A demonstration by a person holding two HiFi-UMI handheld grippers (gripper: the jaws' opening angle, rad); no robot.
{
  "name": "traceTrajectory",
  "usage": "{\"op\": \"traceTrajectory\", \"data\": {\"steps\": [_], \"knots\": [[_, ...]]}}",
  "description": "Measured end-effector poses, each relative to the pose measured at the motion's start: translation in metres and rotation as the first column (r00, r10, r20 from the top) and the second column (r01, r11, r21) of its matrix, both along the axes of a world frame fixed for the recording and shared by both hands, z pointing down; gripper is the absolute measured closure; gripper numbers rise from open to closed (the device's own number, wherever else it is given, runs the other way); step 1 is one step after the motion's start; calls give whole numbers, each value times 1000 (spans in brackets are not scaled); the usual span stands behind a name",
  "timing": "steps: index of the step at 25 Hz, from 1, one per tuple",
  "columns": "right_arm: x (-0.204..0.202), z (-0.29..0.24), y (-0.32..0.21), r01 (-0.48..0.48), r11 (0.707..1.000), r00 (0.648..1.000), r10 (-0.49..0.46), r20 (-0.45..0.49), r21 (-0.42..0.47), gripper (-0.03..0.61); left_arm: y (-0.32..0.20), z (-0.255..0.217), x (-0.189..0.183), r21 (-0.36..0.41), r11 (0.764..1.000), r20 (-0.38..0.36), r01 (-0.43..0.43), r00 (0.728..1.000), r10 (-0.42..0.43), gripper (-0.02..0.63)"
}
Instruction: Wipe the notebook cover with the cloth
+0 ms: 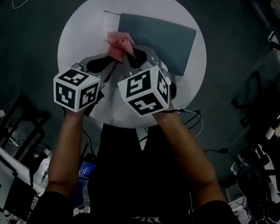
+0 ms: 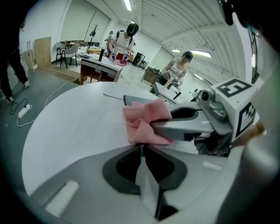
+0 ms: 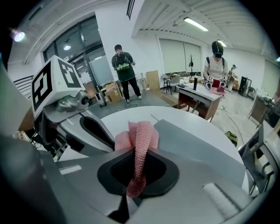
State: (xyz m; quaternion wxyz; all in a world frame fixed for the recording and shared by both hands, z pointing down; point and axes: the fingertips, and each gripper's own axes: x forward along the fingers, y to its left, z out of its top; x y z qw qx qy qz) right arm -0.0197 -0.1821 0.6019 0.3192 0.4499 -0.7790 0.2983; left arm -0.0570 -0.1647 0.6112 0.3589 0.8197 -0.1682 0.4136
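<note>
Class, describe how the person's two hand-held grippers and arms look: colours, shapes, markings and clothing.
Both the left hand-held gripper and the right hand-held gripper are grey, with broad jaws that taper forward around a black hollow. Each carries a white cube printed with black square markers. The person wears dark short sleeves.

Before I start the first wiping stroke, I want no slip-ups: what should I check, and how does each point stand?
1. The pink knitted cloth is clamped in the right claw: ok, its jaws are shut on it.
2. The left claw is free of the cloth: cannot tell; its jaws are together, right at the cloth's edge.
3. The dark grey-blue notebook lies flat and closed on the round white table: ok.
4. The cloth is at the notebook: ok, over its near left corner.
5. The cloth is pressed on the cover: cannot tell.
6. The rest of the cover is bare: ok.
</note>
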Motion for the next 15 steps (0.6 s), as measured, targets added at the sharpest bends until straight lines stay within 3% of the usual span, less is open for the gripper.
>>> {"op": "traceTrajectory", "data": {"steps": [15], "knots": [[82, 2, 39, -62, 998, 997, 62, -46, 0, 569, 3, 1, 11, 12, 1000, 47, -17, 999, 16, 580]]}}
